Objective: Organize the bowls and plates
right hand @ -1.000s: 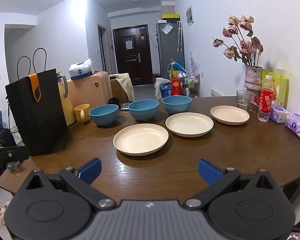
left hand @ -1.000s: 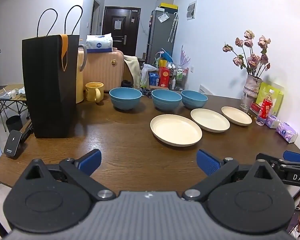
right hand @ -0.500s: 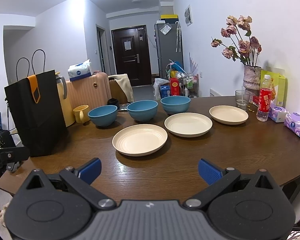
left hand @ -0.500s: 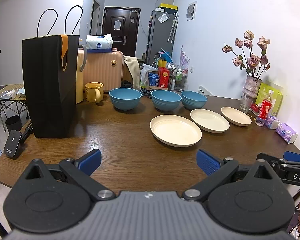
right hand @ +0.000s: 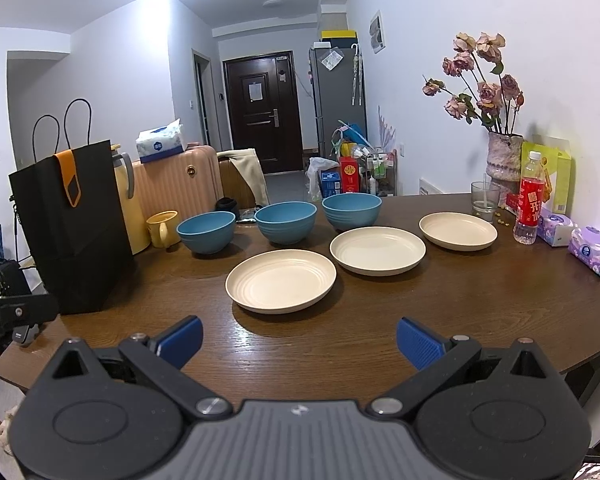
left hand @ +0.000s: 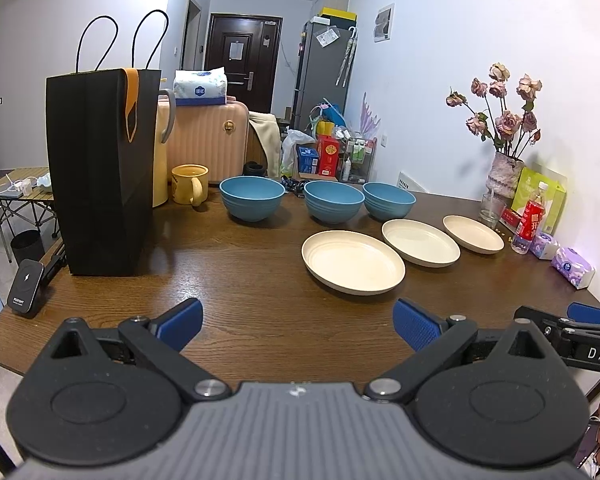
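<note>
Three blue bowls stand in a row on the brown table: left bowl (left hand: 252, 203) (right hand: 206, 231), middle bowl (left hand: 333, 201) (right hand: 286, 222), right bowl (left hand: 389, 200) (right hand: 352, 209). In front of them lie three cream plates: near plate (left hand: 353, 261) (right hand: 281, 280), middle plate (left hand: 420, 242) (right hand: 377, 249), far plate (left hand: 473, 232) (right hand: 457, 230). My left gripper (left hand: 298, 323) is open above the table's near edge, well short of the near plate. My right gripper (right hand: 299, 340) is open too, empty, just in front of the near plate.
A tall black paper bag (left hand: 100, 172) (right hand: 73, 228) stands at the table's left, with a yellow mug (left hand: 189, 189) beside it. At the right are a vase of dried roses (right hand: 502, 156), a glass (right hand: 485, 201), a red-labelled bottle (right hand: 532, 200) and tissue packs (right hand: 594, 247).
Both grippers have drifted slightly; the views shift a little. Neither has opened, shut or touched anything.
</note>
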`<move>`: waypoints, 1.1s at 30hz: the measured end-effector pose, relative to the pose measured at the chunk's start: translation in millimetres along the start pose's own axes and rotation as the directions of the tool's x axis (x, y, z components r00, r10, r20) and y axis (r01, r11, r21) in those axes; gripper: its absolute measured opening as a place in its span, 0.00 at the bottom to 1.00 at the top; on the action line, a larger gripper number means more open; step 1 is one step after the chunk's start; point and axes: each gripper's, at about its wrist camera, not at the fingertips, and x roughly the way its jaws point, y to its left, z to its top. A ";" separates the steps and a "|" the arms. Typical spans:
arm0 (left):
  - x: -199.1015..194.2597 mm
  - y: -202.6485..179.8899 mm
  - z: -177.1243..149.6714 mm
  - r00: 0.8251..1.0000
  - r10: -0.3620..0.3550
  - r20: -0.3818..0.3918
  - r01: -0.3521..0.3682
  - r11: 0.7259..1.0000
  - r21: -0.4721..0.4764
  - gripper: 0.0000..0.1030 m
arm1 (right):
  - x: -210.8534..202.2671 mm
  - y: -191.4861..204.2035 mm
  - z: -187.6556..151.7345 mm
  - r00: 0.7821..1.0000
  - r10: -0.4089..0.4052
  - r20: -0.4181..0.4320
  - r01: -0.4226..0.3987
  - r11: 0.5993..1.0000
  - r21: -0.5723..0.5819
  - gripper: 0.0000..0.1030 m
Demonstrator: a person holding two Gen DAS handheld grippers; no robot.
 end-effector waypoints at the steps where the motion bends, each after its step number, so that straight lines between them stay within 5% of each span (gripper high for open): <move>1: -0.1 -0.1 0.0 1.000 0.000 0.000 0.000 1.000 0.000 1.00 | 0.0 0.0 -0.1 1.000 -0.001 0.000 0.001 1.000 0.000 1.00; 33: 3.5 10.6 1.3 1.000 0.002 0.000 -0.002 1.000 -0.009 1.00 | 3.2 5.2 2.1 1.000 0.008 -0.003 -0.008 1.000 -0.005 1.00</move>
